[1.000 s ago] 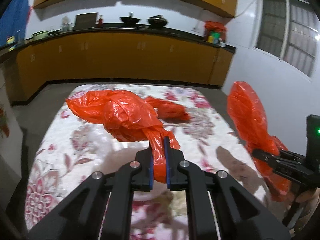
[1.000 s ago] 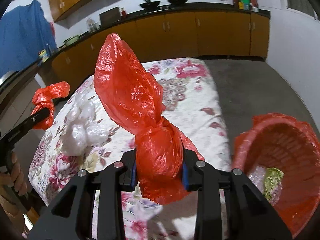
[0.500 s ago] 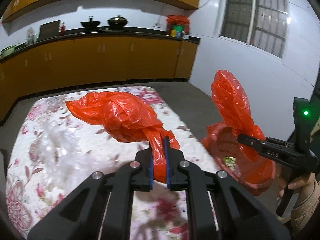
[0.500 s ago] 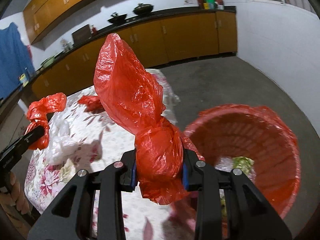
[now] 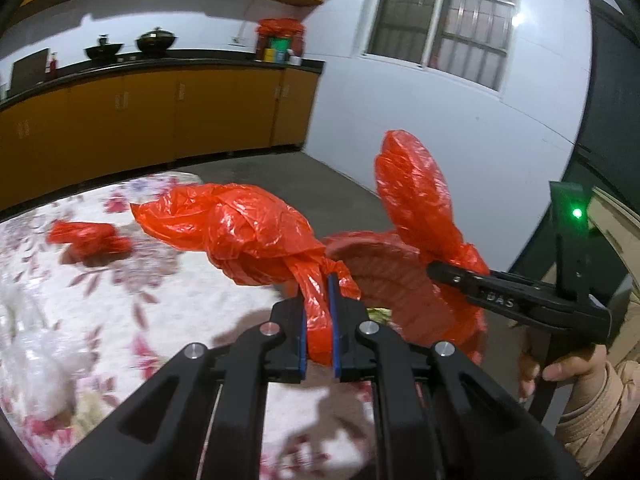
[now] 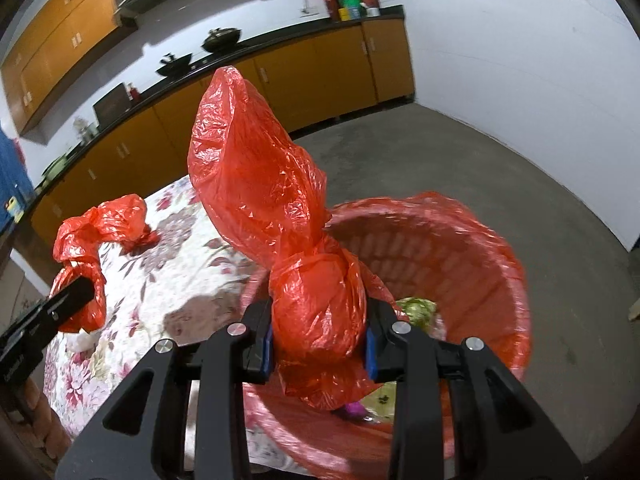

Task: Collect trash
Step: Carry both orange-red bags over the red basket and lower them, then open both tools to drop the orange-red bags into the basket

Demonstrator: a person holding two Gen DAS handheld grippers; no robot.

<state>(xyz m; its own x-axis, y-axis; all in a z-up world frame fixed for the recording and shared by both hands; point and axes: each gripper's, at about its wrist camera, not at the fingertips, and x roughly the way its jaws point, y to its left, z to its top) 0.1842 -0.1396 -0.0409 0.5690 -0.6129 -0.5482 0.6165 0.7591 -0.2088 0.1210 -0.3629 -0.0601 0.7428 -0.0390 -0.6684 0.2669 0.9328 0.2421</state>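
The basket (image 6: 500, 264) stands on the floor (image 6: 480, 168) just beside the bench (image 6: 168, 264). A small bag (image 5: 88, 236) lies on the bench. Wrappers (image 6: 418, 308) lie in the basket. Cabinets (image 5: 140, 112) run behind.

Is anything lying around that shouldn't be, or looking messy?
Yes. A red bag and clear crumpled plastic lie loose on the flowered cloth, not in the basket. Each gripper clamps another knotted red bag; nothing looks spilled or broken.
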